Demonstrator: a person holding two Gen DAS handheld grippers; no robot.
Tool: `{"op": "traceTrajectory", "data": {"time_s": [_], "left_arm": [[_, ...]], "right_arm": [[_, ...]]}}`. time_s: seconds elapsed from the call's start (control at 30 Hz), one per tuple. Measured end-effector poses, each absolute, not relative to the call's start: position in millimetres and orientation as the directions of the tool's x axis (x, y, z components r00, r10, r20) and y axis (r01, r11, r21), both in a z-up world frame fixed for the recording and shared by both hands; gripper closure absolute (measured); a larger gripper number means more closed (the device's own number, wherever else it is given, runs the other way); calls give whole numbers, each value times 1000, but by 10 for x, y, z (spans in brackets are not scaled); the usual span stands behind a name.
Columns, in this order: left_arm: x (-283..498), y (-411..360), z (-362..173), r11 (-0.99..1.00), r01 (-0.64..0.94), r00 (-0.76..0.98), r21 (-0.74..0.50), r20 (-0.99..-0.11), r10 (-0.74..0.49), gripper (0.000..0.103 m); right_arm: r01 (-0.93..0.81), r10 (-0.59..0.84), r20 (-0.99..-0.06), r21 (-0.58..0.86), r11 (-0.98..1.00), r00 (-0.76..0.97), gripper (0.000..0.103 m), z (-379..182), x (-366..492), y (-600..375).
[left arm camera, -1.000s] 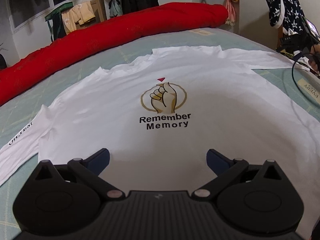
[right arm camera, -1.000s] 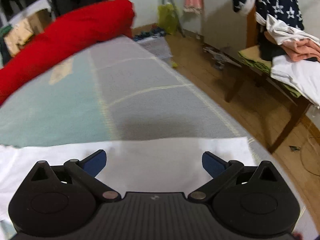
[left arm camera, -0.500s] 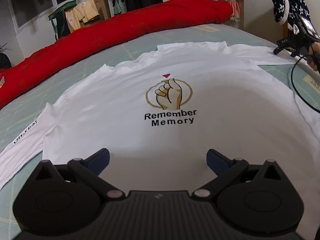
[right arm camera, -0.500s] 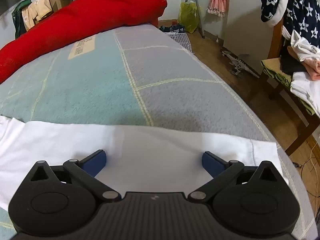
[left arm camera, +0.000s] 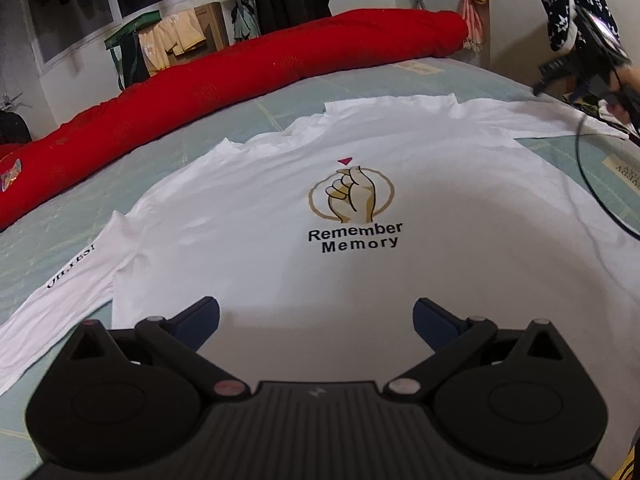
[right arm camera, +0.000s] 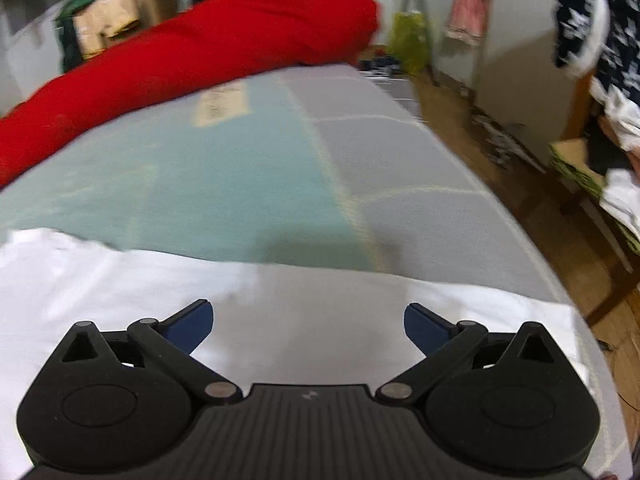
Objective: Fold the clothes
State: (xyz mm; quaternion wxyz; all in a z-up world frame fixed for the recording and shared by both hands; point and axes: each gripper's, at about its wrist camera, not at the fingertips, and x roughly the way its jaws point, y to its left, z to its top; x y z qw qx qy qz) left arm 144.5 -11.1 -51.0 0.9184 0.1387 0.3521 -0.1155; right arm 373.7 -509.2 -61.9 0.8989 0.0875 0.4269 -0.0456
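A white long-sleeved shirt (left arm camera: 248, 216) with a hand emblem and the words "Remember Memory" lies spread flat, front up, on the bed. My left gripper (left arm camera: 316, 316) hovers open above its lower hem, with nothing between the blue fingertips. One sleeve with black lettering (left arm camera: 60, 292) runs off to the lower left. In the right wrist view my right gripper (right arm camera: 308, 322) is open over the other white sleeve (right arm camera: 280, 304), whose cuff end lies near the bed's right edge. The right gripper with a hand on it (left arm camera: 592, 64) shows blurred at the far right of the left wrist view.
The bed carries a pale green and grey checked cover (right arm camera: 248, 184). A long red bolster (left arm camera: 224, 84) lies along the far side. A chair piled with clothes (right arm camera: 612, 168) stands right of the bed on a wooden floor. A black cable (left arm camera: 588, 176) crosses the shirt's right side.
The left gripper has drawn back slightly, so the shirt sits farther away. The right gripper has swung left over the sleeve, its view now blurred with motion. Both stay open.
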Motion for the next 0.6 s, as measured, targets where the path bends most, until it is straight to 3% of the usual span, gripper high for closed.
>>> {"op": "traceTrajectory", "data": {"time_s": [0.2,0.4,0.6], "left_arm": [[1465,63,-520,946,279,736,163,-669,-102,1],[1528,215,-559,956,249,743,154,-664,-86,1],[1523,285,-582,957,249,743,148,-663,-91,1]], "right_arm": [[28,101,-819,141,990,564,0,-562,4121,-4296],[-32,11,-866,-5,999,501,0,-928,4634,-3674],[57,-23,-843,8,998,537,0,-929,4987,-3686]]}}
